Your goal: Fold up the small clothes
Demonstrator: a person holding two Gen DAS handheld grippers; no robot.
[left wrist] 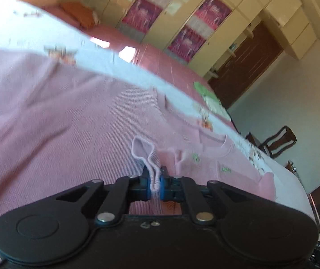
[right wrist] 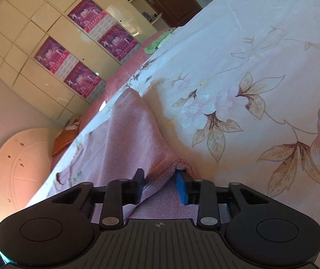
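Note:
A small pink knit sweater (left wrist: 59, 116) lies spread on a floral white bedsheet (left wrist: 106, 56). My left gripper (left wrist: 155, 179) is shut on a ribbed edge of the sweater, with a loop of the rib sticking up past the fingertips. In the right wrist view the sweater (right wrist: 128, 134) runs away from me in a raised fold across the sheet (right wrist: 249, 67). My right gripper (right wrist: 160, 179) stands partly open, with sweater fabric lying between its jaws; the blue pad (right wrist: 181, 186) is bare on its inner face.
A green cloth (left wrist: 204, 92) lies further along the bed, and shows small in the right wrist view (right wrist: 157, 42). An orange pillow (right wrist: 64, 141) sits by the round headboard (right wrist: 18, 170). Cream wardrobes (right wrist: 48, 22) with pink posters, a brown door (left wrist: 245, 65) and a wooden chair (left wrist: 278, 141) stand beyond the bed.

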